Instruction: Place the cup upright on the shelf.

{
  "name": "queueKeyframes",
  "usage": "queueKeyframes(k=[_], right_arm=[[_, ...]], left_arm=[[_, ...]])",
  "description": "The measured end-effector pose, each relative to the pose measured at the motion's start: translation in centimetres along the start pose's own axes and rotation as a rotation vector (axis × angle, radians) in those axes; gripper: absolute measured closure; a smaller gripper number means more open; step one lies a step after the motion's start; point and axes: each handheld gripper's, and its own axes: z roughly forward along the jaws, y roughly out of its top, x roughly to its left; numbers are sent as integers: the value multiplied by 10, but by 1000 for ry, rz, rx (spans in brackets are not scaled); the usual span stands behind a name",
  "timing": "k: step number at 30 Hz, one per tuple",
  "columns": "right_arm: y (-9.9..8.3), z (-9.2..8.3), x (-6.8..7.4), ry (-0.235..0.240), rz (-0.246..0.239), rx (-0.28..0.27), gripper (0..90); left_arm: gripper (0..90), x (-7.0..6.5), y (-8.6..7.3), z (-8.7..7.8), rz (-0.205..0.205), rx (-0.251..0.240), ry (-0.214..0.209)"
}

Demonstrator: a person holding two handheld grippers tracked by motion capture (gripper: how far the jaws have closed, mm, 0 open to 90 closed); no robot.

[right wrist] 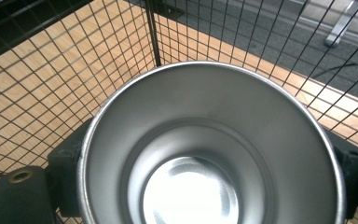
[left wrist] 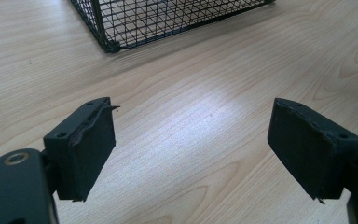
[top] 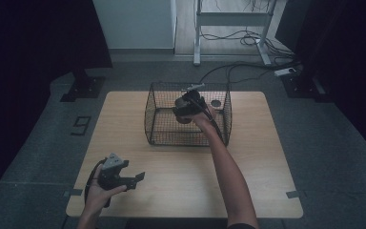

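Steel cup [right wrist: 209, 144] clamped in my right hand-held gripper [top: 187, 109], inside the wire basket [top: 158, 125], mouth facing the gripper camera; left hand-held gripper [top: 134, 180] gapes empty over the near-left bench [top: 181, 167].

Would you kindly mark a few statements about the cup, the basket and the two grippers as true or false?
1. The right gripper holds a metal cup. True.
2. The cup is full of liquid. False: its shiny inside is empty.
3. The left gripper grips the wire basket. False: its jaws are open over bare table, apart from the basket.
4. The right gripper is inside the basket. True.
5. The basket is solid plastic. False: it is black wire mesh.
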Motion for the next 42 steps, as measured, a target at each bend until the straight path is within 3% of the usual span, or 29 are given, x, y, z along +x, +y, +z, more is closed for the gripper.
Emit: queueKeyframes(k=[21,42], right_arm=[[-4,15,-2,-10,9,31,133],[-4,41,-13,-39,14,121,133]], left_arm=[[153,0,0,-1,-5,-4,-4],[152,3,0,-4,-17,-15,-5]])
